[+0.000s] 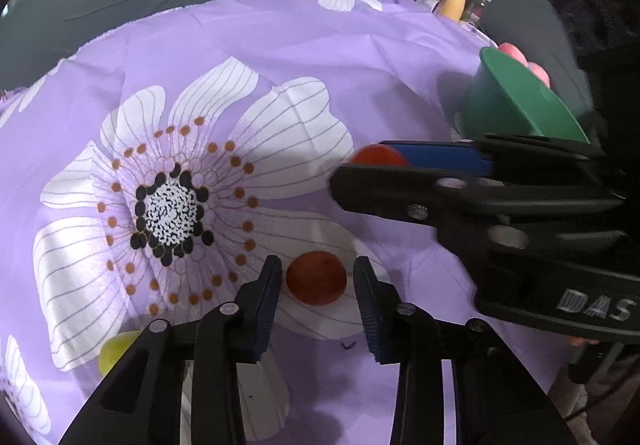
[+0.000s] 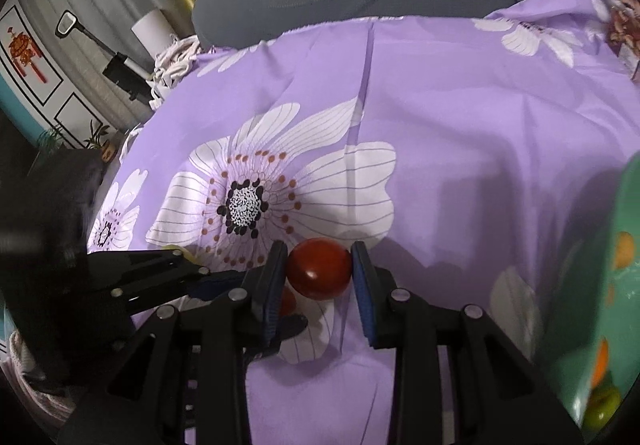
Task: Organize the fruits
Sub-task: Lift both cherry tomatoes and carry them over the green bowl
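Smooth satiny purple flowered cloth [image 1: 360,45]; glossy smooth round red fruit [image 2: 319,274]; matt green plastic bowl [image 1: 516,101]; matt black plastic gripper fingers [image 2: 276,285] with ribbed blue pads [image 2: 362,285]

Purple cloth [image 1: 360,57] printed with white flowers, dark red fruit [image 1: 316,277], green bowl [image 1: 516,97].

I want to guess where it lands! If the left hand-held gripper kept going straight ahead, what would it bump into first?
Probably the red fruit lying between its fingers, already sitting in the left hand-held gripper. Past it there is only the purple cloth. Depth is hard to judge here.
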### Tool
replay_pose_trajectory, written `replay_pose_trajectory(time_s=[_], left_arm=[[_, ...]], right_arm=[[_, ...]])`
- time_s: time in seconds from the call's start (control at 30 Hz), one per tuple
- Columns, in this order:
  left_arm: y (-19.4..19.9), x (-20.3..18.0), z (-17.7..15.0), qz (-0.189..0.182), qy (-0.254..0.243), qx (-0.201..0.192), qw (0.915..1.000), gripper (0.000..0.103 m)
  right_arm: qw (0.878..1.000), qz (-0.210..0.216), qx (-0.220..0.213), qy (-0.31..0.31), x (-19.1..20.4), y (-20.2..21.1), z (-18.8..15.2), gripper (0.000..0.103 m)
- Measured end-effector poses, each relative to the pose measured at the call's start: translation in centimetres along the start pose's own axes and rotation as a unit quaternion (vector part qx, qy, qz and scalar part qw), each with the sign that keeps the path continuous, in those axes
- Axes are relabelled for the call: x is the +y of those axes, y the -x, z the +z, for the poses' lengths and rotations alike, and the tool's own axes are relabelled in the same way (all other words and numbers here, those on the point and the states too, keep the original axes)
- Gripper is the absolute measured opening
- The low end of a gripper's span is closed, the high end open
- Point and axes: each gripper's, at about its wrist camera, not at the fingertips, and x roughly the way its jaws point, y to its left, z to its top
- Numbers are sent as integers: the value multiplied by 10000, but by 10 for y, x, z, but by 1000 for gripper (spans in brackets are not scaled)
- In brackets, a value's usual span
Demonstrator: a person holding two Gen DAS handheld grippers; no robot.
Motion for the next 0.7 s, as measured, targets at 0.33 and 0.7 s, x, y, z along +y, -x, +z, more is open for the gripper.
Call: replay_pose_trajectory(time_s=[0.33, 0.7], left_arm=[[12, -2, -4, 51, 17, -62, 10000, 29], [54, -20, -14, -27, -28, -325, 9995, 29]], right_arm=[[9995, -55, -314, 4, 7, 33, -17, 33], [9969, -293, -735, 40, 8, 72, -42, 33]])
